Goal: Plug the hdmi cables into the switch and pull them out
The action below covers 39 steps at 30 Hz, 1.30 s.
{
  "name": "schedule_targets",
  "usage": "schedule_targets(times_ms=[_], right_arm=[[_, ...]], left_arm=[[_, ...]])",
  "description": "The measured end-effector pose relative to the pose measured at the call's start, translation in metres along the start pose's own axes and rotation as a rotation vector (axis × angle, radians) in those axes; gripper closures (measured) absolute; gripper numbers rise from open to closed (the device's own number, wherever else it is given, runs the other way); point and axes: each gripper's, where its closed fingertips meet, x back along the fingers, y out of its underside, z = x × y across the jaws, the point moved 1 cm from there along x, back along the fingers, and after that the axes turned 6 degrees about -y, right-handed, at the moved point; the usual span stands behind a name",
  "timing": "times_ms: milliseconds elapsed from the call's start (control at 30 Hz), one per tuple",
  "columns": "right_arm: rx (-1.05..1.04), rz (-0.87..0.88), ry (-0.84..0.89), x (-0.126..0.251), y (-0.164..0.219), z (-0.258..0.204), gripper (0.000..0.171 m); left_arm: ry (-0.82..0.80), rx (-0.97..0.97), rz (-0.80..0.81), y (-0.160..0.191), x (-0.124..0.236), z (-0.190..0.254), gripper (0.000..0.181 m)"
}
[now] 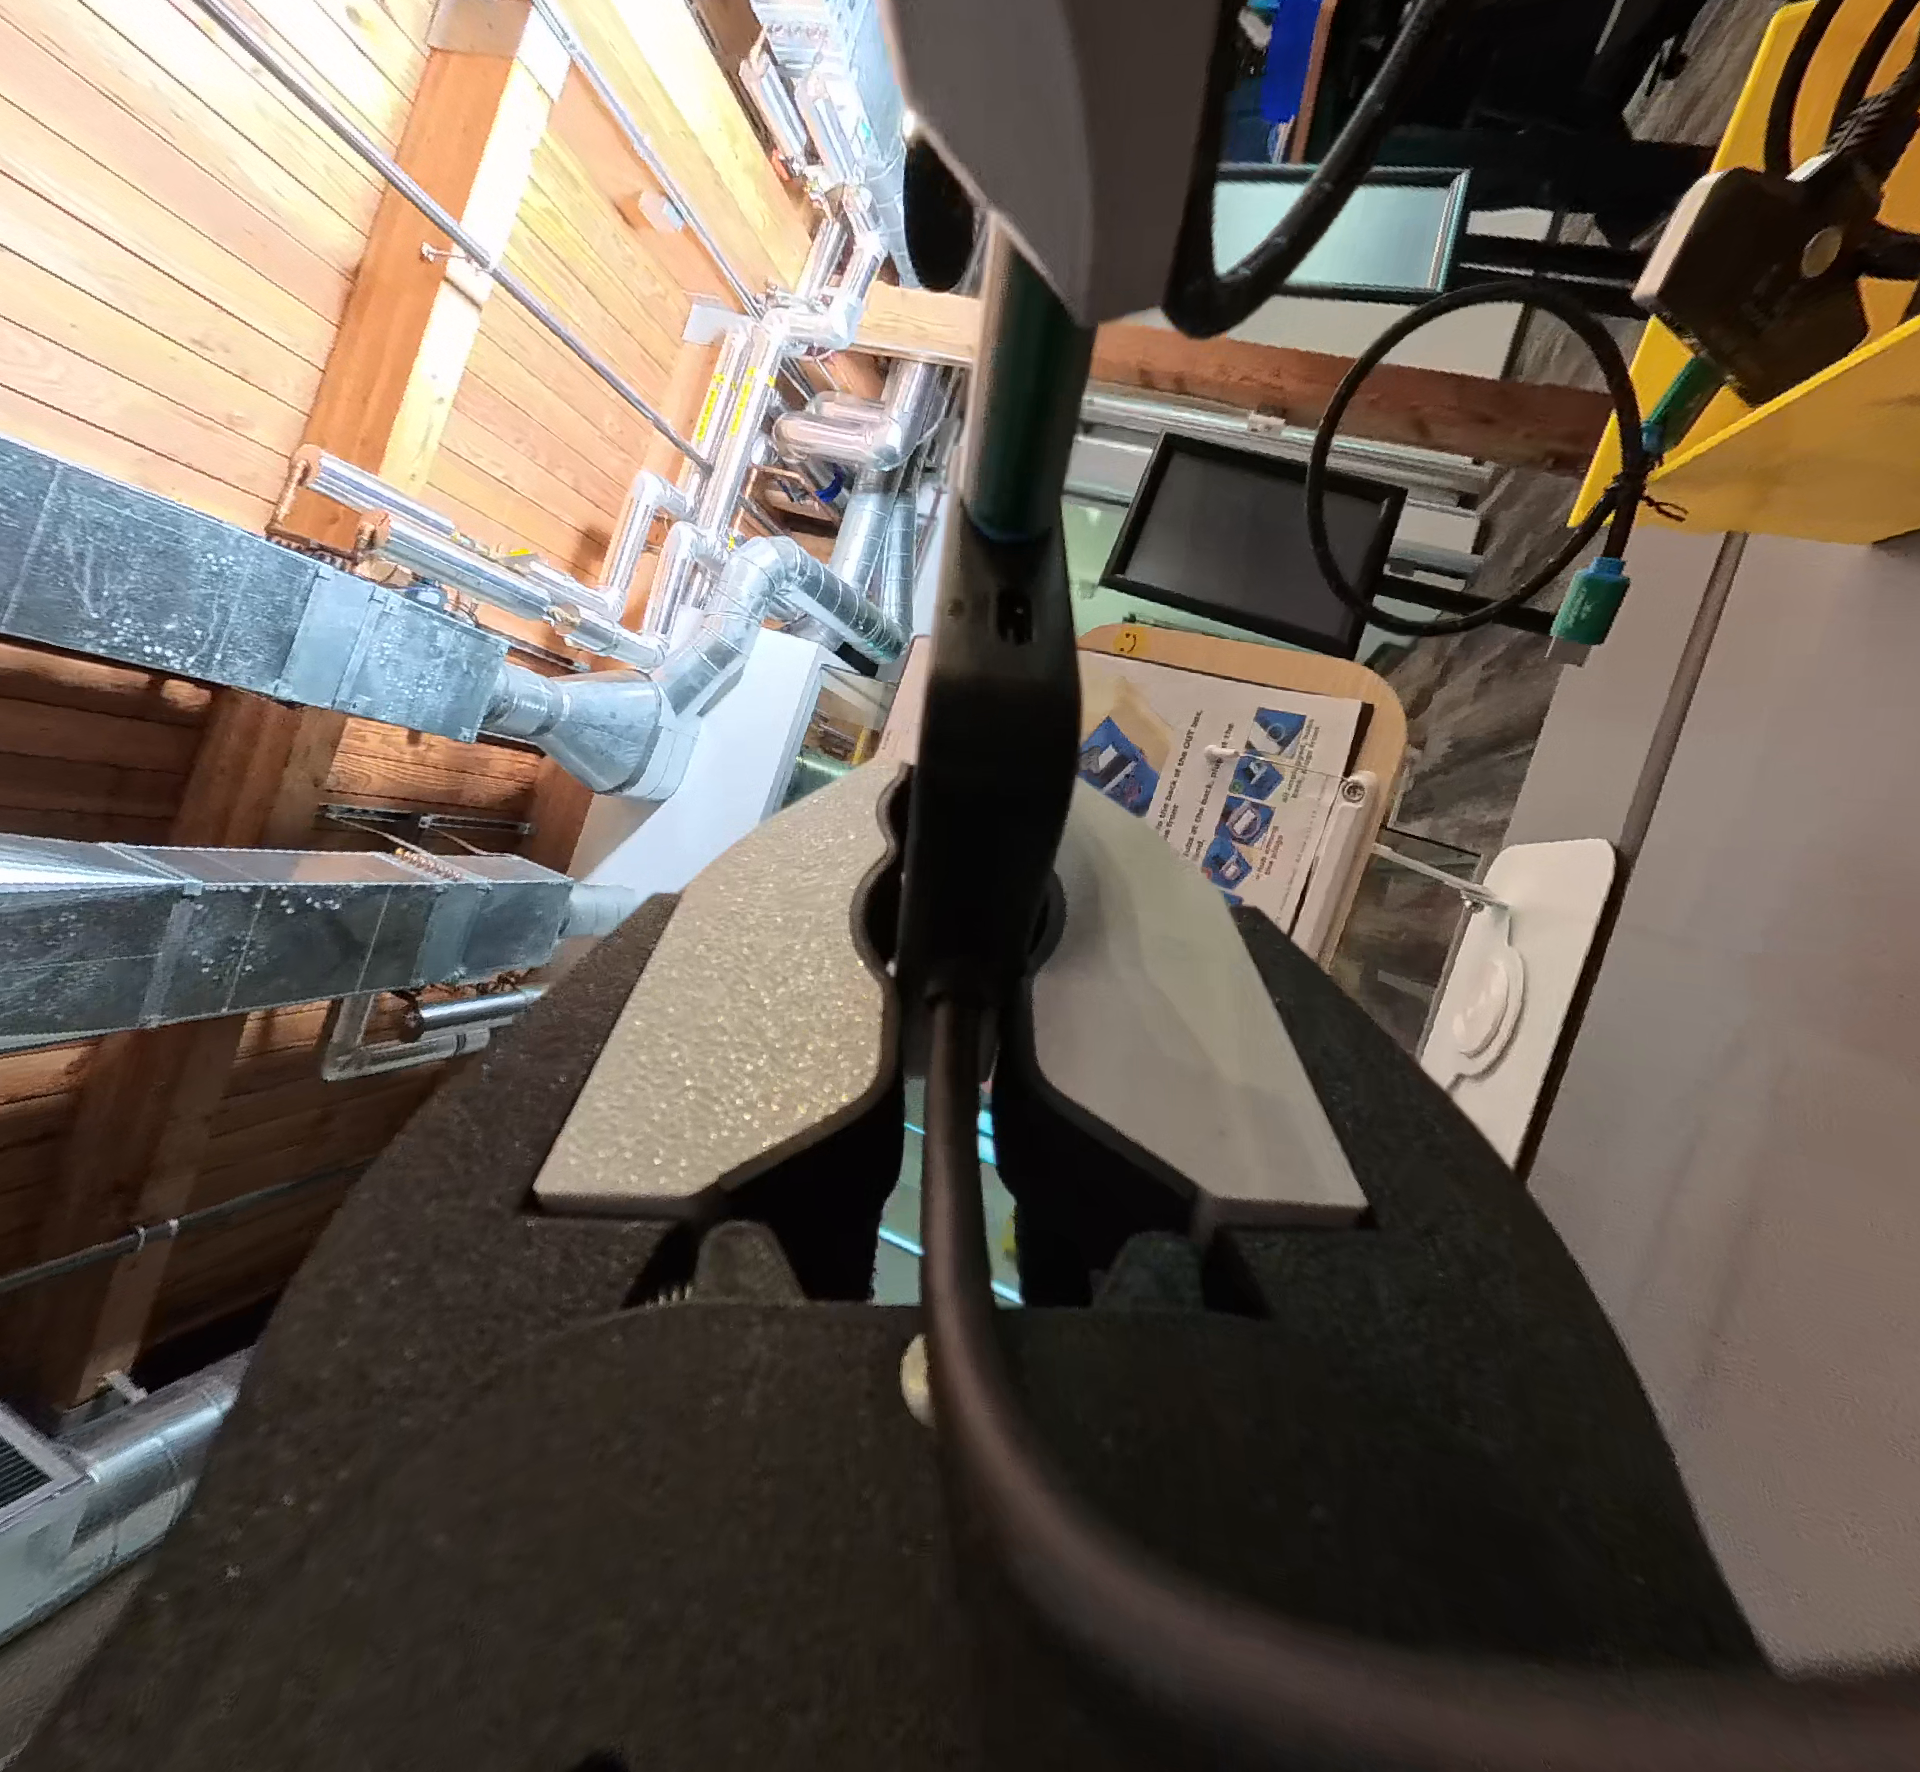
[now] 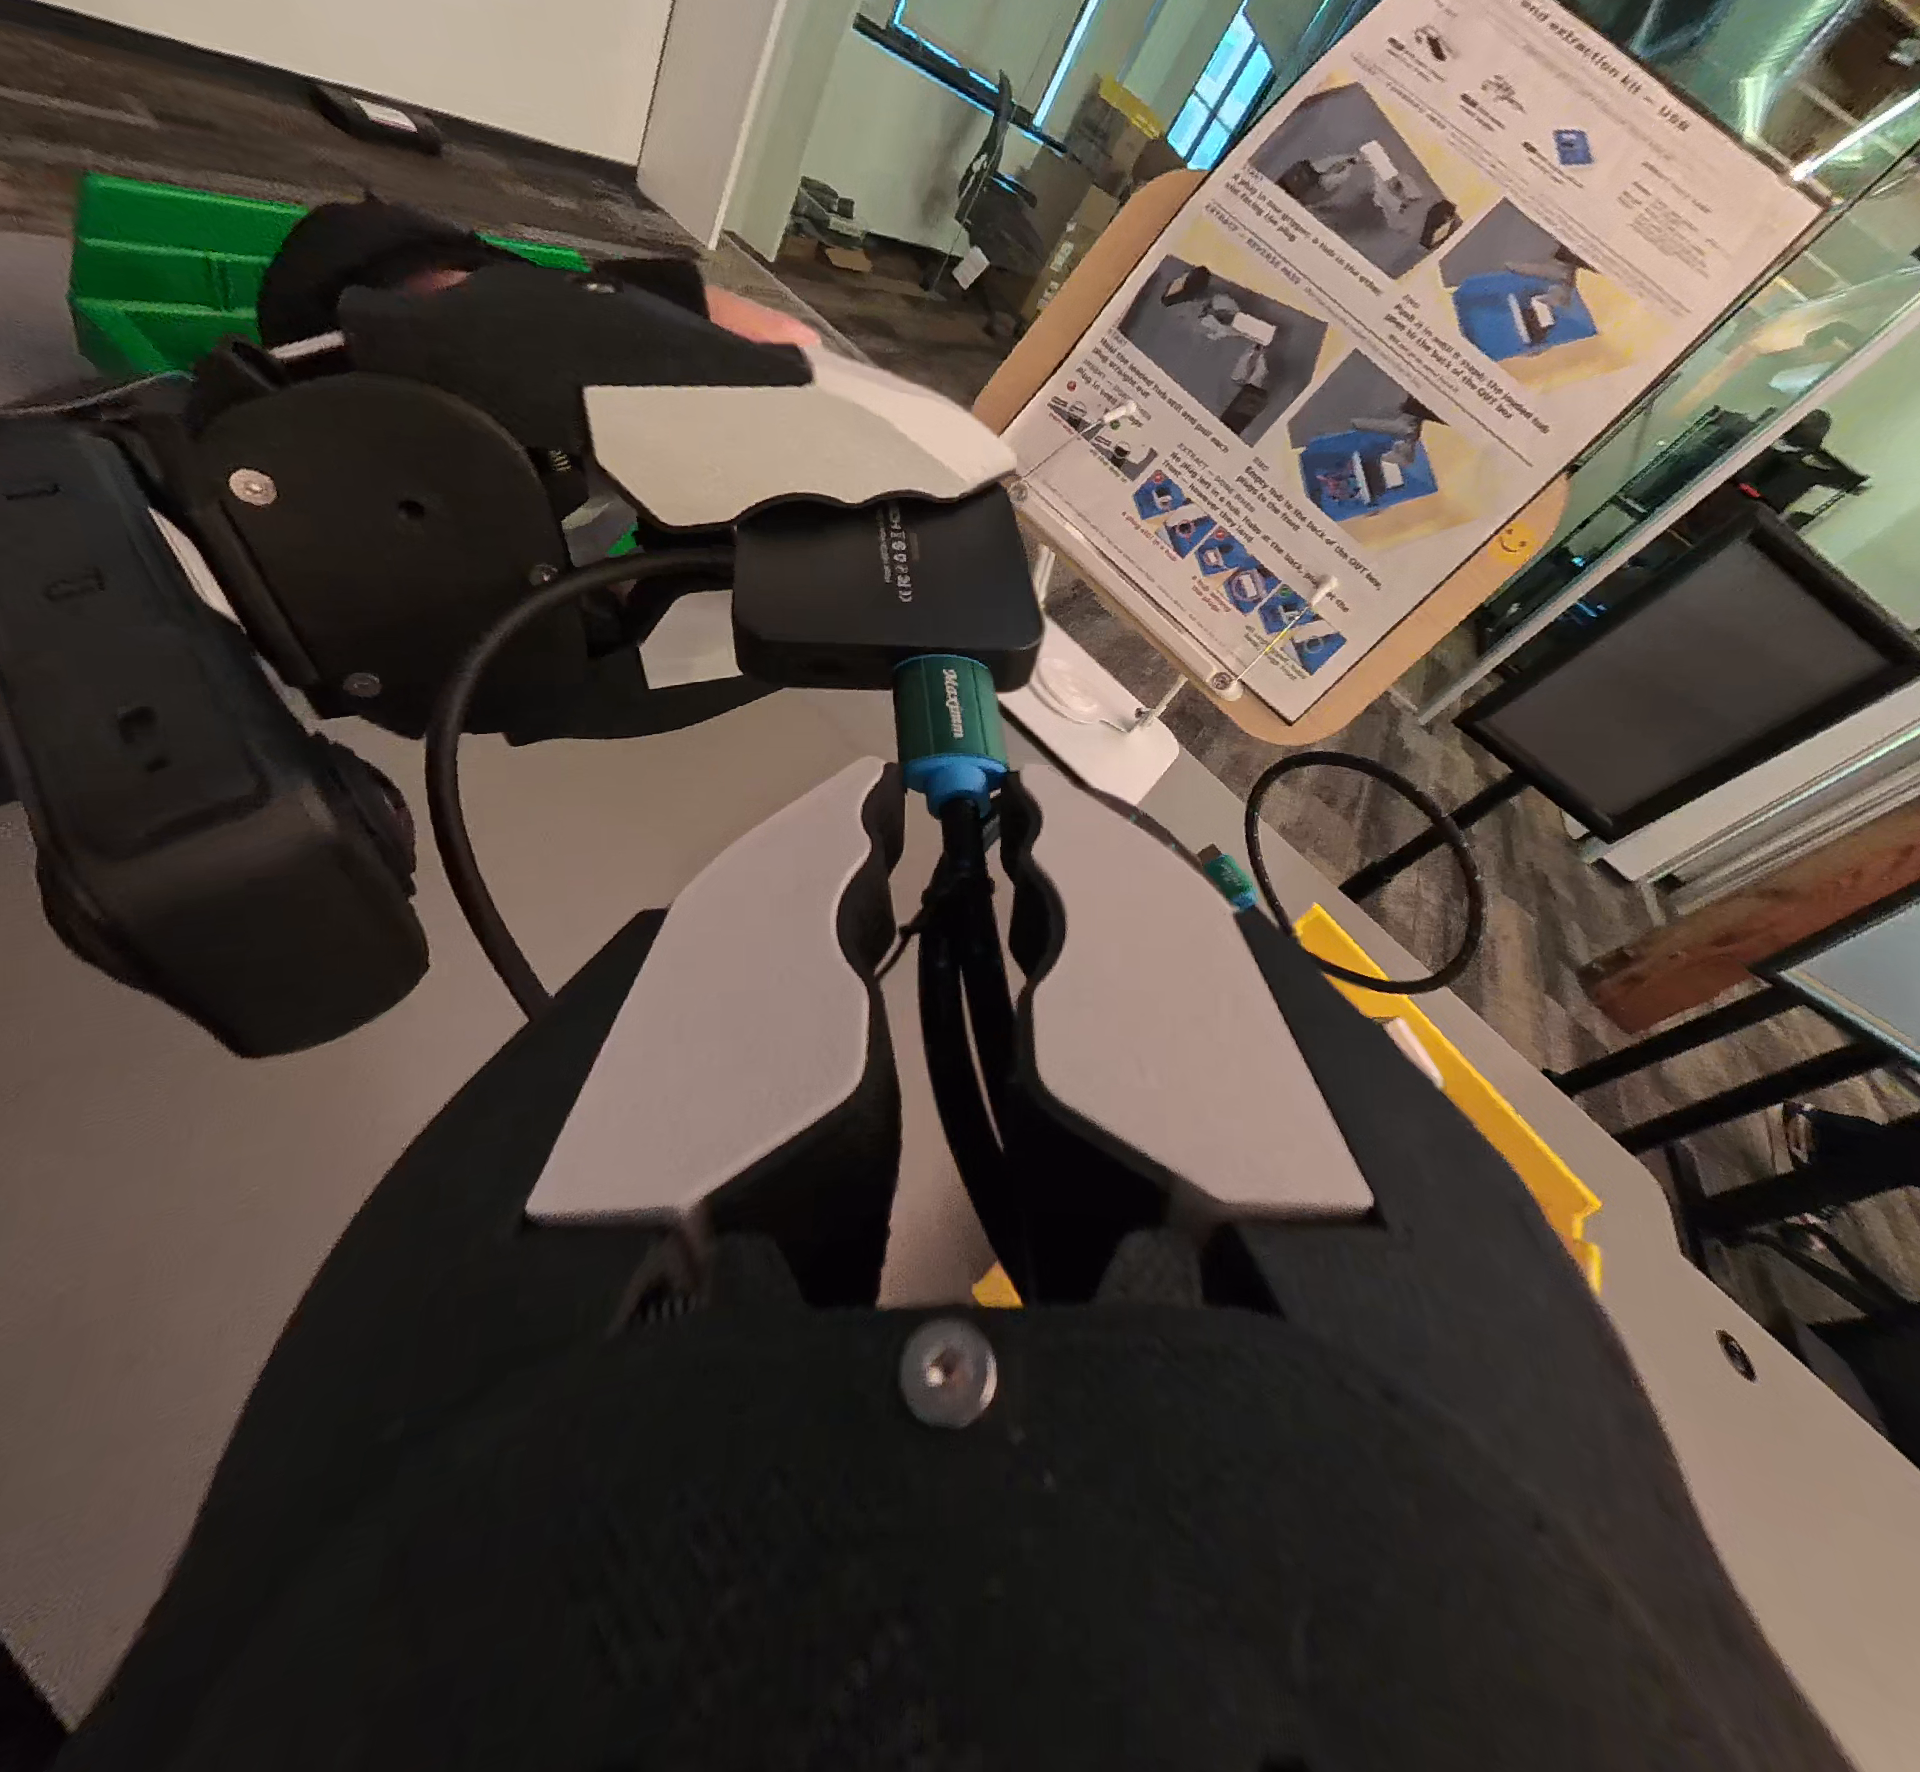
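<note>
Left wrist view: the left tongs (image 1: 961, 901) were closed on the black switch (image 1: 987, 683), held edge-on in mid-air.

Right wrist view: the right tongs (image 2: 951, 849) pinched the stiff cable just behind the green HDMI plug (image 2: 940, 720), seated in the switch (image 2: 883, 579). The rigid, light plug body probably offered the surer grip.

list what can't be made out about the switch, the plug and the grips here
- Right wrist view: the green plug meets the switch, but how deep it sits is hidden inside the port.
- Right wrist view: the right gripper fingers hide their contact with the cable.
- Left wrist view: the switch is edge-on, blurred.
</note>
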Motion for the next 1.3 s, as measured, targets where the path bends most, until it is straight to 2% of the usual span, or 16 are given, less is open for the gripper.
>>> schedule_targets(times_ms=[367,633,800,967,1133,1300], right_arm=[[0.03,0.062,-0.05,0.0,-0.015,0.0,0.155],[0.077,-0.004,-0.061,-0.003,-0.009,0.001,0.153],[0.136,-0.092,-0.06,-0.009,-0.005,0.009,0.155],[0.228,-0.223,0.069,-0.013,-0.001,0.071,0.156],[0.256,-0.385,0.297,-0.017,0.032,0.199,0.155],[0.268,-0.514,0.442,-0.031,0.112,0.271,0.155]], left_arm=[[-0.056,0.001,0.008,0.005,0.0,-0.017,0.167],[-0.038,-0.03,0.003,0.006,-0.001,-0.013,0.166],[0.045,0.074,-0.002,0.01,-0.006,0.0,0.165],[0.106,0.159,-0.094,0.034,-0.015,0.0,0.133],[0.132,0.127,-0.192,0.062,-0.02,-0.004,0.133],[0.127,0.085,-0.206,0.067,-0.02,-0.005,0.14]])
